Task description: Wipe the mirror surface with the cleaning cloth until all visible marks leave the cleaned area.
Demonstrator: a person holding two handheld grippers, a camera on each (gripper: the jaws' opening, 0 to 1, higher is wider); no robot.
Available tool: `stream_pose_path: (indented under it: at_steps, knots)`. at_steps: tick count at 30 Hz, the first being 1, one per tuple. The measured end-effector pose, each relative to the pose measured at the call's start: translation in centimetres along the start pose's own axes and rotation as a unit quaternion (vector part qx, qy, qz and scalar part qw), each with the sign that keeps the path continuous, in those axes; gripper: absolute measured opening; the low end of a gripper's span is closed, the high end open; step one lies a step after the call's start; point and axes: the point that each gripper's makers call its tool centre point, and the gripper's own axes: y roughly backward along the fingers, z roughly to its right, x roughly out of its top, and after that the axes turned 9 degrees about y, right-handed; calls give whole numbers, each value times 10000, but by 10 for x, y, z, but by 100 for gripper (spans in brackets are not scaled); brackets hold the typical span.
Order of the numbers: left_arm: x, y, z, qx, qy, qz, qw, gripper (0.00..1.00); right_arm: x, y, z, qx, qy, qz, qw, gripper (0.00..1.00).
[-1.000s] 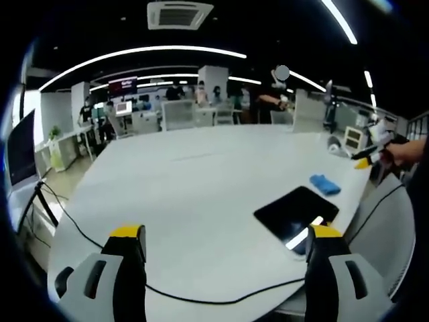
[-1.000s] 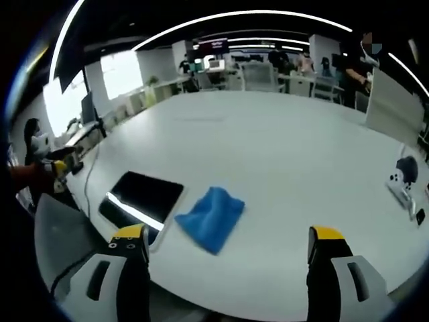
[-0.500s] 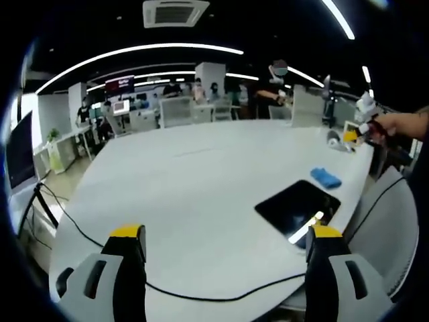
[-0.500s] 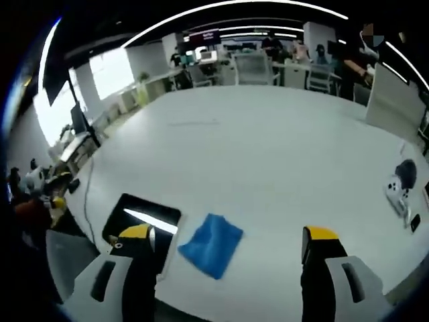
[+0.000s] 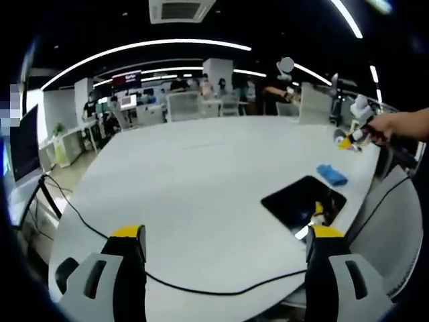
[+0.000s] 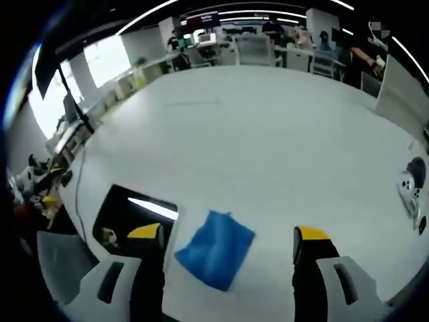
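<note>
Both grippers' fingers are apart, holding nothing. My right gripper [image 6: 228, 238] hangs over the blue cloth [image 6: 214, 249] beside the mirror [image 6: 131, 215]; next I grab it.

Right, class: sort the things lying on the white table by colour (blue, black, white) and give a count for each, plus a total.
Blue: 1, the cleaning cloth
Black: 2, the mirror and the cable
White: 1, the small device near the table's far edge
Total: 4

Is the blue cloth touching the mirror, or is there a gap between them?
Apart. In the right gripper view a strip of white table separates the blue cloth from the mirror.
</note>
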Motion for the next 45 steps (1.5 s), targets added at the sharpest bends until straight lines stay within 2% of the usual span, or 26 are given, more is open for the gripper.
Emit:
stream_pose_path:
  at_steps: [2, 4, 10, 18, 20, 22, 25, 26, 29, 30, 33, 38, 41, 45]
  knots:
    - [-2, -1, 2, -20, 27, -24, 10000, 100, -6, -6, -4, 42, -3, -1, 10000, 61]
    - [-3, -1, 5, -28, 9, -45, 10000, 100, -9, -14, -1, -120, -40, 84, 9999, 53]
    - [-3, 0, 2, -14, 30, -41, 10000, 100, -18, -31, -9, -19, -115, 80, 9999, 49]
    - [3, 2, 6, 10, 41, -17, 10000, 100, -31, -47, -16, 69, -4, -80, 9999, 32]
    - [4, 3, 8, 107, 23, -26, 9999, 100, -31, -49, -19, 134, -201, -18, 9997, 29]
    - [3, 6, 12, 119, -138, -95, 9998, 100, -31, -51, -21, 164, -171, 23, 9997, 28]
    - [4, 15, 15, 256, 6, -133, 9996, 100, -33, -56, -22, 194, -118, 31, 9997, 21]
    - [9, 19, 16, 363, 107, -37, 9993, 100, -36, -59, -21, 145, 1, 3, 9999, 18]
    - [10, 26, 16, 621, 242, -76, 9977, 100, -50, -60, -23, 42, 181, -238, 9995, 6]
    - [12, 27, 18, 654, 235, -34, 9976, 100, -45, -61, -23, -43, 494, 10, 9988, 5]
    - [19, 30, 26, 738, 184, 62, 9971, 100, -45, -62, -26, 20, 871, 97, 9961, 3]
    - [17, 28, 36, 783, 202, 99, 9967, 100, -47, -60, -25, 195, 418, 42, 9989, 2]
    - [7, 17, 44, 539, 114, -40, 9985, 100, -50, -56, -26, 238, 343, -17, 9991, 2]
    - [3, 2, 38, 247, -108, -147, 9995, 100, -49, -58, -26, 278, 458, -113, 9985, 5]
